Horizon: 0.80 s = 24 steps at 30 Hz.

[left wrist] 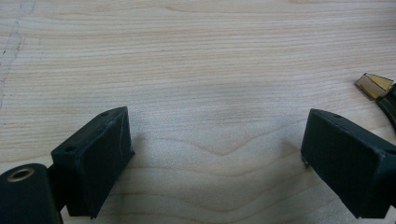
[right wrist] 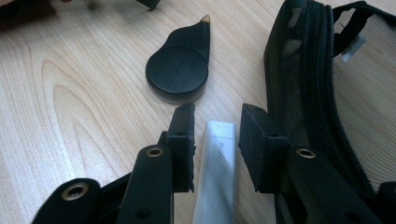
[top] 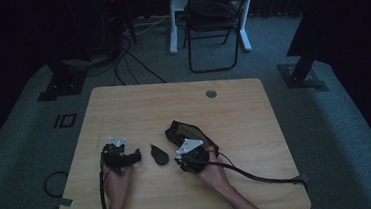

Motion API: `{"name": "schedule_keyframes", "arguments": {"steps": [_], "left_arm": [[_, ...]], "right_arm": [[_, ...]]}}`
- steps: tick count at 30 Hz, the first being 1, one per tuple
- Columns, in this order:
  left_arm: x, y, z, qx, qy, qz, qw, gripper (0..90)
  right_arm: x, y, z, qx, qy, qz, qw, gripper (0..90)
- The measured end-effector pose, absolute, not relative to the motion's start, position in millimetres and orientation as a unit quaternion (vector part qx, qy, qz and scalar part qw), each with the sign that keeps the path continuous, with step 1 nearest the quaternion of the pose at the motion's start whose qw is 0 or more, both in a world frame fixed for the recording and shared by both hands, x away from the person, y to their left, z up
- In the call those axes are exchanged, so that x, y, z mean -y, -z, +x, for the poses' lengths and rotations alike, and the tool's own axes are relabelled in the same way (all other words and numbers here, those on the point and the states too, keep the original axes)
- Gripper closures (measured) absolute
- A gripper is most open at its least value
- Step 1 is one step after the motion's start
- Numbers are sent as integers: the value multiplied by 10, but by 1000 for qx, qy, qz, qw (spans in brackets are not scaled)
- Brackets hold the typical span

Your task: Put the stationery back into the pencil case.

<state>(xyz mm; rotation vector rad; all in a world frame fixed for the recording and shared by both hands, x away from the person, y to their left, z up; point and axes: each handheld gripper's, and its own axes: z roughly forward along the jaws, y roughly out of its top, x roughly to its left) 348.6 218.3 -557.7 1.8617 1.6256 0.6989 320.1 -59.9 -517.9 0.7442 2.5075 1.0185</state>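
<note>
Hands come first, two of them, mine at the near edge of the table, each carrying one gripper. My right gripper has one white stick lying between its jaws: a slim, smooth, rounded bar with faint grey lettering, its long axis running straight along the jaws, tip pointing away from me toward the far side. The pads flank it closely, yet I cannot tell whether they press on it. Just right of it sits one black mesh pouch, soft fabric with a ribbed zipper, lying open on the wood. Ahead of the jaws rests one black teardrop-shaped case, a round matte disc narrowing to a gold-tipped point that aims away from me. My left gripper stands wide apart over bare, pale, grained wood, nothing between its blocky black pads. Farther off, beyond the table, I count one folding chair on grey carpet.
</note>
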Motion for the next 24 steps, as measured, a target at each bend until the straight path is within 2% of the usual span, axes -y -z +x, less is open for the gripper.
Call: {"name": "schedule_keyframes", "arguments": {"steps": [24], "left_arm": [[-2184,5576,3485,-607,-261,696,282,88]], "right_arm": [[569,5333,3215,-891,-333,261,168,655]]}}
